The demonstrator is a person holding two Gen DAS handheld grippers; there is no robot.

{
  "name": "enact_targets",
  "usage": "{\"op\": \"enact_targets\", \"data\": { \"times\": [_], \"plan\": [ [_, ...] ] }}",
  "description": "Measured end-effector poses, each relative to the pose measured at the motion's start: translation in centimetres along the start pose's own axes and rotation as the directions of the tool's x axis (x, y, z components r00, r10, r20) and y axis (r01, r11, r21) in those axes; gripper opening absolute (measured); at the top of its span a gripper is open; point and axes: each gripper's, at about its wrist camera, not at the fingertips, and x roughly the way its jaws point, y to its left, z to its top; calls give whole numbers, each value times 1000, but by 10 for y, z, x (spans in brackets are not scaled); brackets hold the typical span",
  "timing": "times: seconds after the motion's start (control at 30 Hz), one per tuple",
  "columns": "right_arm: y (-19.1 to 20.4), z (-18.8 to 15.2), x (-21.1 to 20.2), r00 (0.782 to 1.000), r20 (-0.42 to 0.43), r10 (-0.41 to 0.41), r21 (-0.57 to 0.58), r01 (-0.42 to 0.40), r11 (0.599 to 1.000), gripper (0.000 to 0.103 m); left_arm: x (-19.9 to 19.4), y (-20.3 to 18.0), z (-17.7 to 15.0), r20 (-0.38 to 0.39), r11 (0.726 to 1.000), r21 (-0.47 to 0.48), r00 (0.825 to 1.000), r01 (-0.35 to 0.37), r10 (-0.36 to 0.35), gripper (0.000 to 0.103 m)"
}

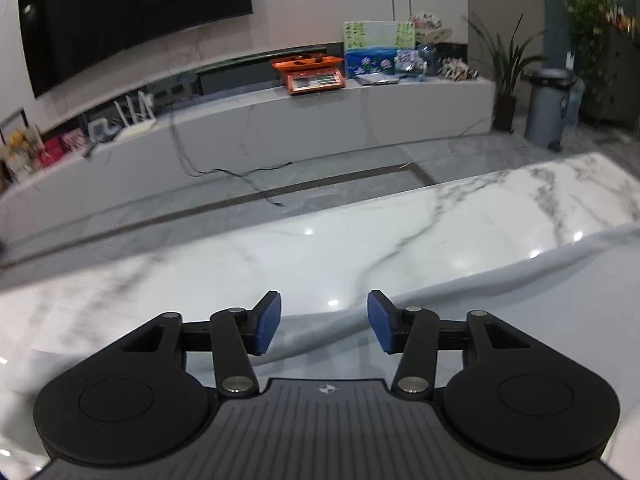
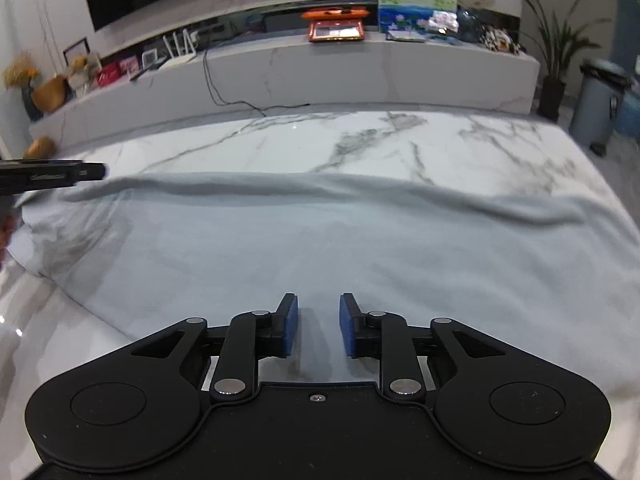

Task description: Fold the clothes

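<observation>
A pale grey garment [image 2: 320, 248] lies spread flat across the white marble table [image 2: 360, 140], with a raised fold along its far edge. My right gripper [image 2: 319, 326] hovers over the garment's near part, jaws open with nothing between the blue pads [image 2: 291, 326]. In the left wrist view my left gripper [image 1: 324, 322] stands open over the garment's left edge [image 1: 480, 300], nothing between its pads. A black finger of the left gripper [image 2: 52, 176] shows at the left border of the right wrist view, over the garment's far left corner.
Beyond the table [image 1: 280, 252] runs a long low marble console [image 1: 320, 120] with an orange scale [image 1: 312, 74], pictures and boxes. A dark television [image 1: 132, 12] hangs above it. A grey bin [image 1: 548, 108] and a potted plant [image 1: 508, 76] stand at the right.
</observation>
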Motion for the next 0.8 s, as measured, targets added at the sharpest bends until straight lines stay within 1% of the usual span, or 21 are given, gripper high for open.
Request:
{"op": "enact_targets", "data": {
  "times": [0.07, 0.1, 0.13, 0.17, 0.2, 0.23, 0.3, 0.33, 0.37, 0.43, 0.47, 0.57, 0.7, 0.73, 0.77, 0.8],
  "plan": [
    [0, 2, 1, 1000, -1, 4, 6, -4, 1000, 24, -10, 22, -3, -19, 998, -9, 998, -59, 59, 49],
    [0, 3, 2, 1000, -3, 13, 13, -13, 1000, 24, -17, 37, -5, -35, 995, -19, 995, -97, 96, 49],
    [-1, 4, 2, 1000, -7, 22, 19, -22, 1000, 24, -19, 45, -7, -46, 993, -28, 992, -117, 116, 49],
    [0, 5, 3, 1000, -13, 26, 23, -26, 999, 24, -23, 58, -12, -76, 988, -47, 986, -150, 146, 49],
    [0, 6, 4, 1000, -16, 24, 21, -24, 999, 24, -28, 73, -17, -111, 980, -68, 978, -186, 178, 49],
    [1, 6, 4, 1000, -20, 23, 19, -22, 1000, 24, -30, 80, -20, -132, 975, -83, 972, -207, 195, 51],
    [2, 7, 5, 1000, -22, 21, 23, -20, 1000, 24, -35, 103, -37, -197, 954, -141, 952, -264, 235, 56],
    [2, 7, 5, 1000, -23, 20, 25, -19, 999, 24, -35, 110, -45, -219, 945, -152, 942, -289, 253, 58],
    [3, 7, 5, 1000, -24, 19, 24, -18, 1000, 24, -34, 114, -52, -235, 939, -152, 934, -309, 269, 59],
    [5, 6, 6, 1000, -24, 17, 17, -17, 1000, 24, -31, 119, -63, -255, 933, -150, 924, -328, 284, 59],
    [7, 6, 5, 1000, -24, 17, 10, -17, 1000, 25, -28, 122, -67, -256, 931, -156, 924, -330, 284, 59],
    [9, 5, 6, 1000, -23, 17, 5, -16, 1000, 25, -23, 128, -74, -216, 927, -199, 937, -318, 275, 59],
    [9, 6, 9, 1000, -23, 16, 2, -16, 1000, 25, -18, 128, -71, -160, 926, -201, 943, -321, 292, 59],
    [10, 6, 10, 1000, -23, 15, -1, -15, 1000, 25, -19, 129, -71, -150, 928, -197, 945, -316, 290, 51],
    [10, 6, 10, 1000, -22, 14, -3, -14, 1000, 25, -20, 129, -68, -148, 938, -203, 956, -281, 254, 29],
    [11, 6, 11, 1000, -21, 13, -9, -13, 1000, 25, -23, 129, -63, -149, 942, -218, 962, -257, 228, 18]
  ]
}}
